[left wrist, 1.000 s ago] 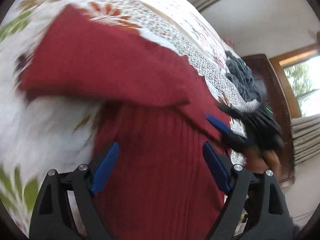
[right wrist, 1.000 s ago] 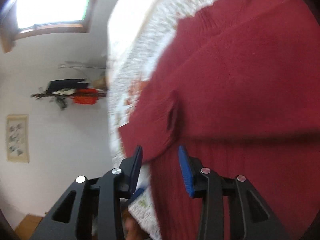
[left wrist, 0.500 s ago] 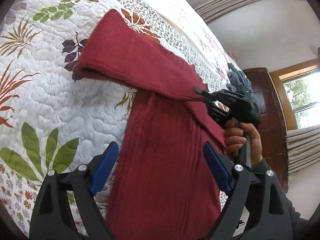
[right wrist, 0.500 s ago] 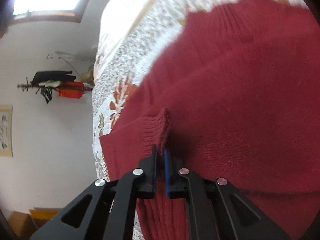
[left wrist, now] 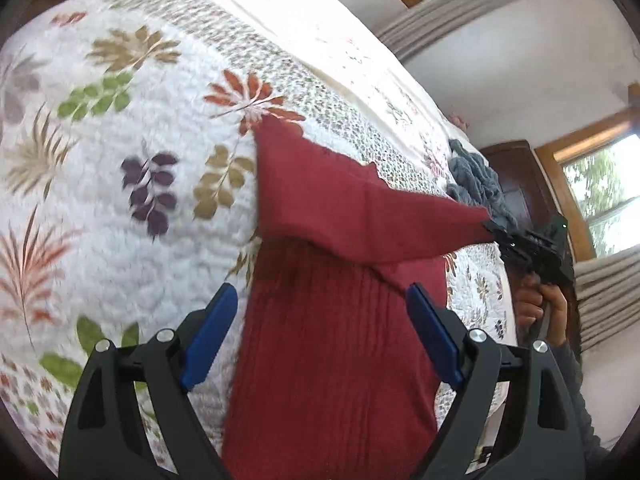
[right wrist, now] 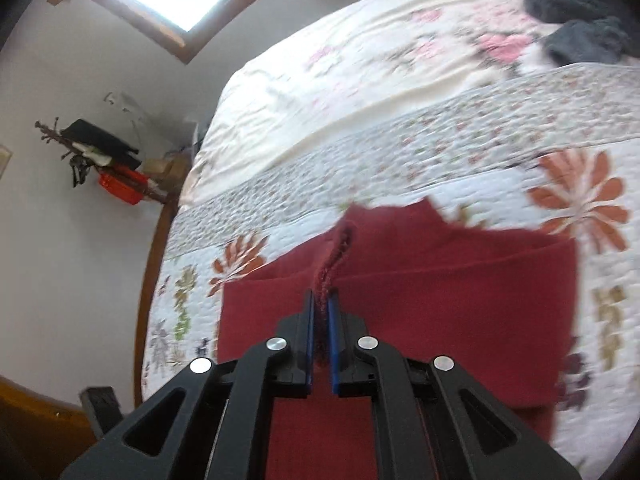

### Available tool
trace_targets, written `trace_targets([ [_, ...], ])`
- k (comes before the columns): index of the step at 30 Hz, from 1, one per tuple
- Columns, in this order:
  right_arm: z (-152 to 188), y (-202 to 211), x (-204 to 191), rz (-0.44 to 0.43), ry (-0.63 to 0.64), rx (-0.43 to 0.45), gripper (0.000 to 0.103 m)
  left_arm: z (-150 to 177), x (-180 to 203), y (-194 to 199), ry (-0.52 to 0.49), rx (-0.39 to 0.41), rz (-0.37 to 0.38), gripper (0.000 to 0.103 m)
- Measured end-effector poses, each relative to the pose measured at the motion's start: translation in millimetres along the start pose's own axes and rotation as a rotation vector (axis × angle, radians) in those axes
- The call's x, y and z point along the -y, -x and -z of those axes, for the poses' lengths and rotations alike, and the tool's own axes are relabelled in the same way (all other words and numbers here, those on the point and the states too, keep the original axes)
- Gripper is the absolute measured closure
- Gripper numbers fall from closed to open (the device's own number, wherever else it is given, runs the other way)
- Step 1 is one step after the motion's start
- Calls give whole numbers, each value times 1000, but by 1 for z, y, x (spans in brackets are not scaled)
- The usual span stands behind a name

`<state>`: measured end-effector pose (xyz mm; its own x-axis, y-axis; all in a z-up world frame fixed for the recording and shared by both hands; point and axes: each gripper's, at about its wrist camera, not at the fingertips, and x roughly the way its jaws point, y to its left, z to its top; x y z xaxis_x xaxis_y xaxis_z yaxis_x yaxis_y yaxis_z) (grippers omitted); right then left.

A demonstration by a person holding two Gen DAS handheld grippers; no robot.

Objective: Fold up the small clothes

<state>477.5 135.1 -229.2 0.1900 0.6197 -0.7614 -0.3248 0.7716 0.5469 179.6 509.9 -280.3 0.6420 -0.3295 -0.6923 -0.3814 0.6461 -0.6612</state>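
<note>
Right wrist view has your right claw [right wrist: 320, 322] pinched tight on the ribbed cuff of the red sweater's sleeve [right wrist: 334, 258], which stands up in a bunched ridge between the blue pads. The red sweater [left wrist: 332, 340] lies on the floral quilt [left wrist: 120, 168] of the bed, its body running lengthwise away from your left claw [left wrist: 320, 320]. In the left wrist view the sleeve is stretched taut and lifted, crossing the body at a slant: it starts at the shoulder on the far left edge of the sweater and ends at your right claw [left wrist: 496, 232], which hangs off the sweater's right edge, above the quilt.

Your left claw is spread wide and holds nothing, hovering over the sweater's near half with the fabric showing between its pads.

That slant is what matters. The sleeve's long axis lies across the body, not along it, so the cuff probably needs to swing back over the sweater and come down inside its outline. Your right hand [left wrist: 540, 308] already carries the cuff, so it is the one placed for that. A grey knit pile [left wrist: 476, 184] sits beyond the sweater's far right corner, apart from it.
</note>
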Motion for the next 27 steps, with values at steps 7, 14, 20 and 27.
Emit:
trace_targets([
  [7,5,18,80,56,-84,16,97,-41,13,-39,27,-65,102,18],
  [14,30,-1,136,70,-166,-10,98,-76,11,-101,75,-139,165,18],
  [20,53,-9,179,59,-260,-5,98,-90,9,-145,76,-185,164,18],
  [27,70,-34,213,72,-315,-58,97,-90,-3,-187,63,-267,72,18],
])
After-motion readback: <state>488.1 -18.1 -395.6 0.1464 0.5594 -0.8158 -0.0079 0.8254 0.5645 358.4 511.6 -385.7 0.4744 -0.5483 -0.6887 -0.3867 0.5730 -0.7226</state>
